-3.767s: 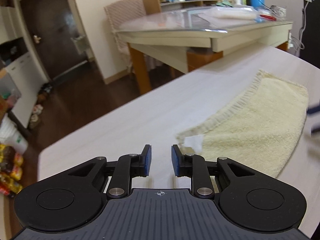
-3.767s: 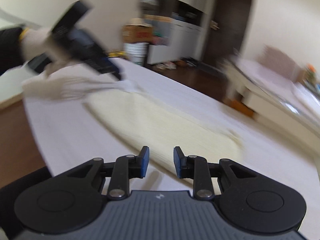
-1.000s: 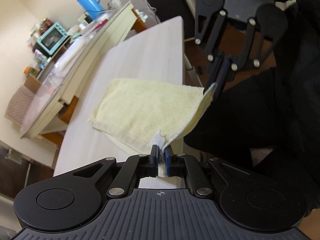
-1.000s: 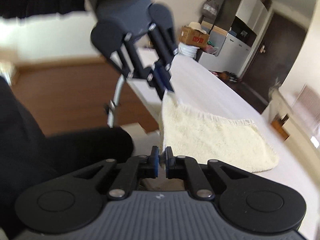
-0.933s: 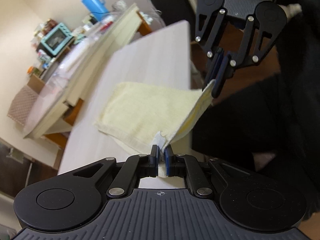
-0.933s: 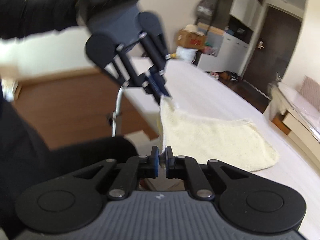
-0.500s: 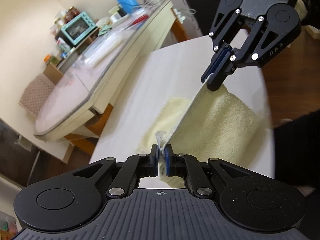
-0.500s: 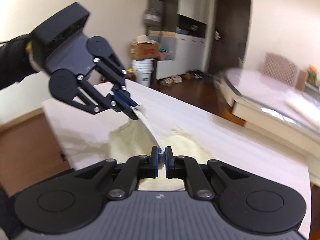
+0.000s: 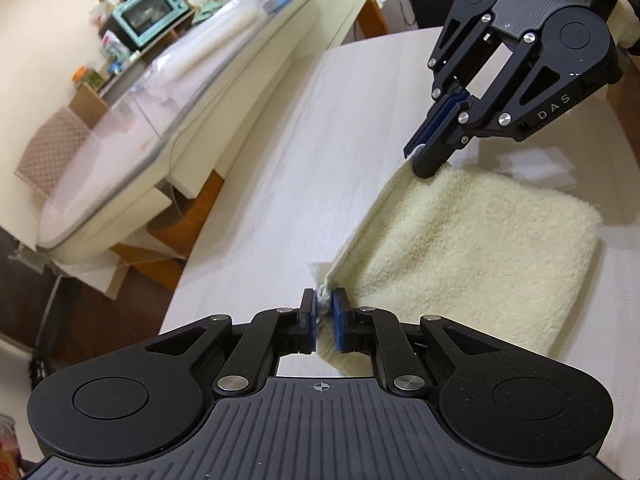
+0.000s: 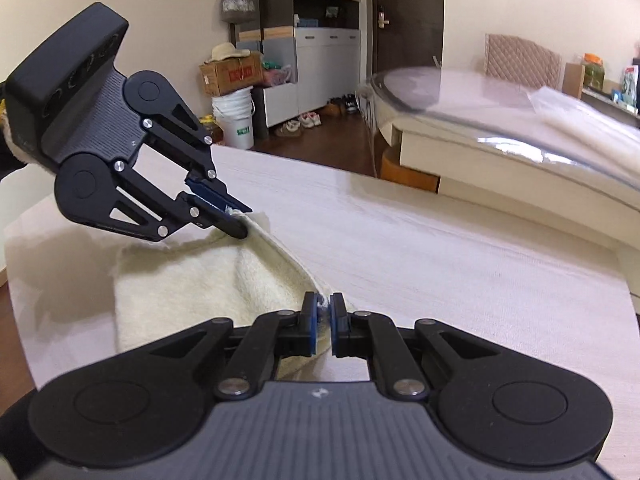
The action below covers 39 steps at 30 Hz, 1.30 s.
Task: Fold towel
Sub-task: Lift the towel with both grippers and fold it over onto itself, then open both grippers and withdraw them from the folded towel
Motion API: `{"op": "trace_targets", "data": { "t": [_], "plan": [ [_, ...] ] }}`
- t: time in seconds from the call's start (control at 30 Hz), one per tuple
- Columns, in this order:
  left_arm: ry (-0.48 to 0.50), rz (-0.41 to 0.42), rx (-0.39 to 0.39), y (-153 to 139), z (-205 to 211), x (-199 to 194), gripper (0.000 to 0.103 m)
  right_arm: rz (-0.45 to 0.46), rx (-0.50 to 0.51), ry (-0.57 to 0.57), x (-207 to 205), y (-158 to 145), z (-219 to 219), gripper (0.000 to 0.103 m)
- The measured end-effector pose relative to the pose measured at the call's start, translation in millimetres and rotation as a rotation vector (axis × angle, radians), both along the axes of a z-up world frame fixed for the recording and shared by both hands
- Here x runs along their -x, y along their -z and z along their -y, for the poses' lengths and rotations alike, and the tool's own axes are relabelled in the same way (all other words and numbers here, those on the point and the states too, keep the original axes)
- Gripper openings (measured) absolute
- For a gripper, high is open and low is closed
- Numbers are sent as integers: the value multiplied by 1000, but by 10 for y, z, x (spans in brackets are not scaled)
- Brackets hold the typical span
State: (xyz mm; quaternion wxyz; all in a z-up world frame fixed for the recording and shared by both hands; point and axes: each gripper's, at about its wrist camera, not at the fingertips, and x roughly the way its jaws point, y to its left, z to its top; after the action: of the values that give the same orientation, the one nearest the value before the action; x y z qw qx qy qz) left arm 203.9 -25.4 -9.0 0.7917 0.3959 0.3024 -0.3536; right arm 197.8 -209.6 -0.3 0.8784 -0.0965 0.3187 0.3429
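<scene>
Both the left gripper (image 9: 325, 312) and right gripper (image 10: 324, 318) pinch corners of the fluffy cream-yellow terry towel (image 9: 472, 248), its doubled body draped on the white table (image 9: 280, 184), held edge stretched taut between them.

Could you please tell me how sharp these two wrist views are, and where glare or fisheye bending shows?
Left wrist view: the fluffy cream terry towel and right tongs are sharp; the glass-topped cream side table bows strongly. Right wrist view: glare washes that table's glass; the left tongs are crisp; corners go black.
</scene>
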Motion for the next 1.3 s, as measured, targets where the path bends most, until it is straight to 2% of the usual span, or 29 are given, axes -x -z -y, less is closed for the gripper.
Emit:
{"op": "trace_targets", "data": {
  "t": [0.13, 0.2, 0.6, 0.7, 0.87, 1.07, 1.3],
  "plan": [
    [-57, 13, 59, -60, -105, -33, 30, 10, -3, 29, 35, -27, 70, 16],
    [-84, 19, 87, -84, -151, -56, 31, 26, 2, 45, 4, -33, 84, 16],
    [-110, 31, 112, -11, -95, -108, 33, 53, 41, 71, -25, -8, 40, 18],
    [-134, 29, 148, -90, -166, -110, 38, 97, 16, 76, 100, -162, 86, 19],
    [-199, 48, 197, -186, -310, -44, 38, 115, -30, 21, 415, -290, 36, 20],
    [-215, 80, 233, -209, -364, 65, 38, 100, -13, -79, 907, -149, -206, 20],
    [-202, 103, 232, -218, -269, -8, 38, 77, -15, -36, 966, -121, -197, 20]
  ]
}}
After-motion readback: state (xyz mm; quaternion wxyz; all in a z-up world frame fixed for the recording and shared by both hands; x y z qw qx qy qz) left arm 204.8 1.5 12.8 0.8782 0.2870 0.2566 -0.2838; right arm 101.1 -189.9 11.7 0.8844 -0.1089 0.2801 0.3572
